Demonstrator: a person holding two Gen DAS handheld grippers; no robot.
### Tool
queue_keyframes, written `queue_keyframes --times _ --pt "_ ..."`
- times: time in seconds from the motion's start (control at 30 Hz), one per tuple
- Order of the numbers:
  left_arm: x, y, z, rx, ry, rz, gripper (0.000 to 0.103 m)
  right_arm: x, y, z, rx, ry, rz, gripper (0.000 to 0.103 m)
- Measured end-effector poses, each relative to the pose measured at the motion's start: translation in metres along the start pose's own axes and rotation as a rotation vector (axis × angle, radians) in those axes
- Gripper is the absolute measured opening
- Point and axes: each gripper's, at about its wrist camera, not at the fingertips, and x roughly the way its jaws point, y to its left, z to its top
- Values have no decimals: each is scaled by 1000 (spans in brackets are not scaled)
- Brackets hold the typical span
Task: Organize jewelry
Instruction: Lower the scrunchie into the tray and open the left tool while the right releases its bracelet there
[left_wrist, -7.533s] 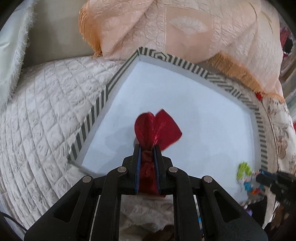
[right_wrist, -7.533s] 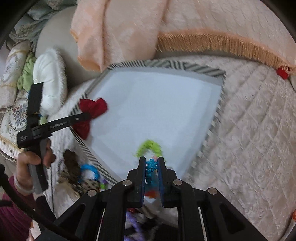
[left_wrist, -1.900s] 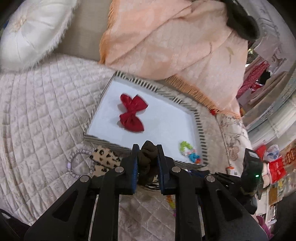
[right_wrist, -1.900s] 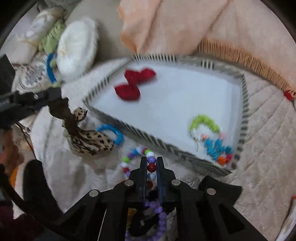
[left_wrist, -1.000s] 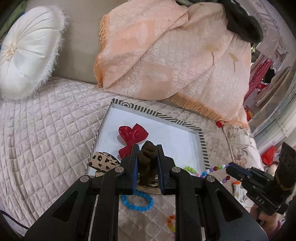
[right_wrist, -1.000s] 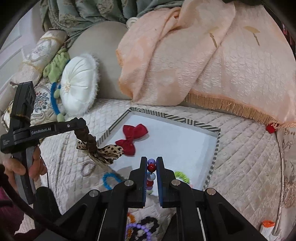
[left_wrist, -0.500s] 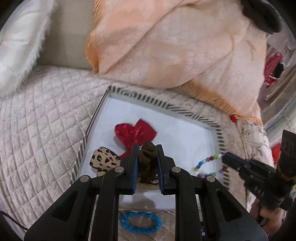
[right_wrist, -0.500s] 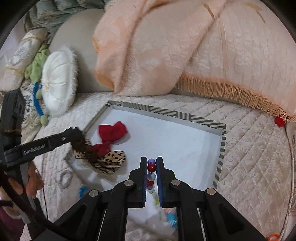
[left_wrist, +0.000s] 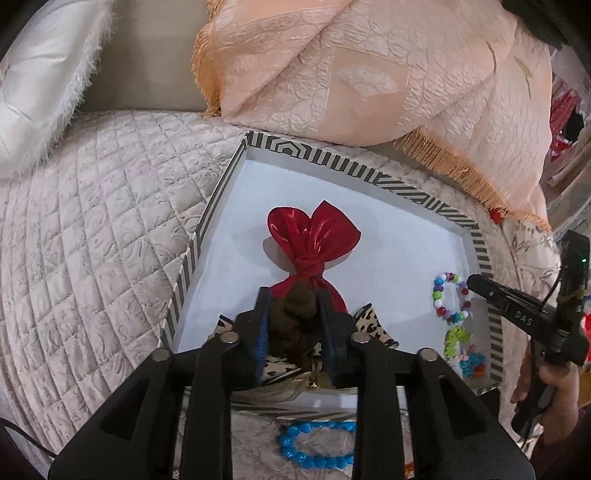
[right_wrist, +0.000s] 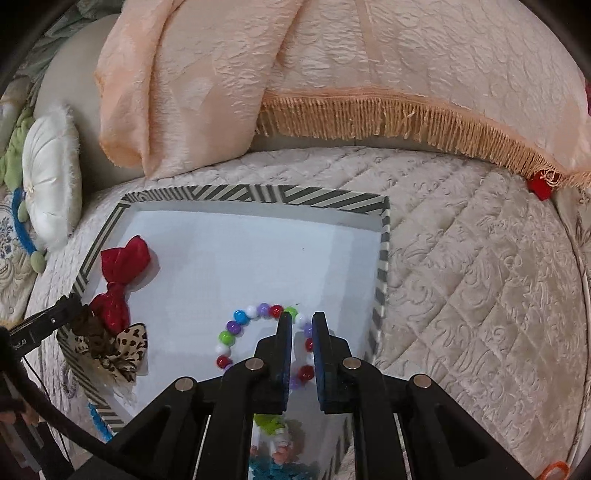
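Note:
A white tray with a striped rim (left_wrist: 218, 192) (right_wrist: 258, 194) lies on the quilted bed. A red bow (left_wrist: 314, 240) (right_wrist: 118, 280) lies inside at its left. My left gripper (left_wrist: 293, 321) is shut on the brown knot of a leopard-print bow (left_wrist: 369, 325) (right_wrist: 122, 350), held low over the tray's near-left edge beside the red bow. My right gripper (right_wrist: 302, 321) is slightly open over a multicolored bead bracelet (right_wrist: 240, 328) (left_wrist: 448, 299) that lies on the tray floor. A green and blue bead bracelet (left_wrist: 461, 347) (right_wrist: 273, 424) lies near the tray's right corner.
A blue bead bracelet (left_wrist: 314, 446) lies on the quilt in front of the tray. A peach fringed blanket (right_wrist: 332, 74) drapes behind the tray. A white round pillow (right_wrist: 51, 177) sits at the left. A small red object (right_wrist: 539, 188) lies at the back right.
My right gripper lowered into the tray and opened, leaving the multicolored bracelet on the tray floor. My left gripper moved the leopard bow forward and down, next to the red bow.

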Motion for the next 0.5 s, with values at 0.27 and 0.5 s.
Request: queue_keyframes --times 0.27,0.5 --pt "-19 -2 -11 0 -35 26 49 -29 17 -19 0 -29 44 26" --pt "-49 -12 -29 41 -85 72 49 -71 43 -46 -15 -58 27 28"
